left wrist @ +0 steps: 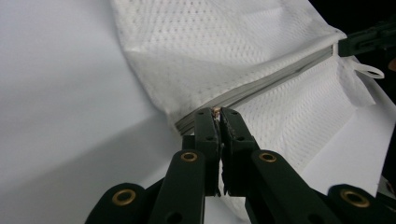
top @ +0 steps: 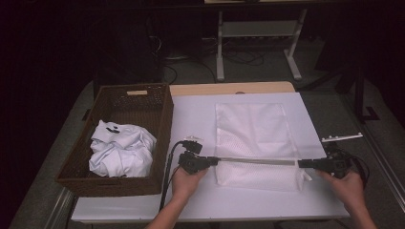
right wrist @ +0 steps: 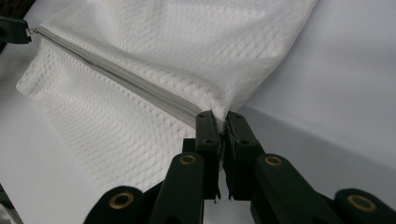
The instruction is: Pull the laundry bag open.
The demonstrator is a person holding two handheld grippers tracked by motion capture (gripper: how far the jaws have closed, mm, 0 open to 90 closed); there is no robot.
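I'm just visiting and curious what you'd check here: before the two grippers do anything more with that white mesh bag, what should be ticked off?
1. Left gripper pinching the zipper pull at its end of the mesh bag: ok, jaws shut on it.
2. Right gripper clamped on the bag's other corner: ok, jaws shut on fabric.
3. Zipper stretched straight between the two: ok.
4. Zipper open far enough for loading: cannot tell.
5. Basket with the crumpled white garment within reach, left of the bag: ok.
6. Table around the bag free of obstacles: ok.
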